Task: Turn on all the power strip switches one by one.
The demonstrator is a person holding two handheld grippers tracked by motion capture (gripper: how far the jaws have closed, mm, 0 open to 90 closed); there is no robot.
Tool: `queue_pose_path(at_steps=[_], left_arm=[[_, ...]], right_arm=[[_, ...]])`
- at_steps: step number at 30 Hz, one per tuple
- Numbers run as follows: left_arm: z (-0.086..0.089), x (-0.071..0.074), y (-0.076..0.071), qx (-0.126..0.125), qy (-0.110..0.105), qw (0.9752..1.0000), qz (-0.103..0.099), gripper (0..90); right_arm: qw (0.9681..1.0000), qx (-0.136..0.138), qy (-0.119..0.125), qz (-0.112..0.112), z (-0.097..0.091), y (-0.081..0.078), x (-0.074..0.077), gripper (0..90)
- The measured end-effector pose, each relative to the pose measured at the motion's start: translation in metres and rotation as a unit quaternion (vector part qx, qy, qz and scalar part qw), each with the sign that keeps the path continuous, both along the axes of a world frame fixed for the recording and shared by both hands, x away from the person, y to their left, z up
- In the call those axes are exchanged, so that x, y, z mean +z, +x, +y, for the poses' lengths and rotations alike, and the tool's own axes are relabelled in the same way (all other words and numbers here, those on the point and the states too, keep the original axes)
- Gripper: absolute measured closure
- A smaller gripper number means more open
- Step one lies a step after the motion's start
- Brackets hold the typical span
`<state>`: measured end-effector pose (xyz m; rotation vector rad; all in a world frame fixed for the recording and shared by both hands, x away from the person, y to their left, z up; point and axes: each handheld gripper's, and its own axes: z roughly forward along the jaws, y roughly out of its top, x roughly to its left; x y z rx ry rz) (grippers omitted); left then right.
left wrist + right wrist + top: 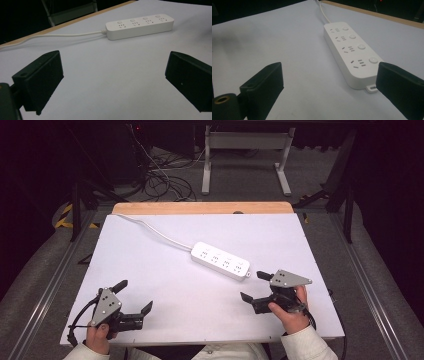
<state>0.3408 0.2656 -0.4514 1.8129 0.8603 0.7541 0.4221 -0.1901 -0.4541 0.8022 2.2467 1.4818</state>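
White power strip (220,261) flat on the white table (280,235), slightly right of centre, long axis running diagonally from far left to near right. Four socket groups on the top face, each paired with a round button (clearest in the right gripper view (352,53)). White cord (155,231) exiting the far-left end, curving across the surface toward the far-left corner and the bare wooden edge strip (200,208). Small mounting tab (371,88) at the near end. Right gripper (252,286) just beside that near-right end, not touching; jaws spread wide apart, nothing between them, right-hand jaw overlapping the strip's end corner in the right gripper view. Left gripper (135,295) near the front-left edge of the table, well apart from the strip; jaws likewise wide apart and empty, strip visible farther off between them (140,26). Each gripper held in one hand, pale sleeves entering from the bottom of the high view. Beyond the table: grey floor, loose cables (165,180), white metal frame (245,150).
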Motion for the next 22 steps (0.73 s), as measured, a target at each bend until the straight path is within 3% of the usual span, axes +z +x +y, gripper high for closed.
queue_pose_path(at_steps=[5,11,18,22], left_arm=[[0.0,0.0,0.0,0.0,-0.001,1.0,-0.002,1.8],[0.002,0.0,-0.002,0.002,0.002,1.0,-0.003,1.8],[0.002,-0.003,-0.004,0.009,0.002,1.0,0.004,2.1],[0.004,-0.004,-0.003,0.018,0.001,0.9998,-0.007,1.3]], right_arm=[[1.0,-0.003,-0.001,-0.002,-0.006,-0.006,-0.014,8.3],[0.9997,-0.006,-0.017,0.014,-0.011,-0.013,-0.03,7.5],[0.9992,-0.019,-0.033,0.01,-0.013,-0.011,-0.03,7.0],[0.9991,-0.021,-0.036,0.007,-0.016,-0.011,-0.03,7.0]])
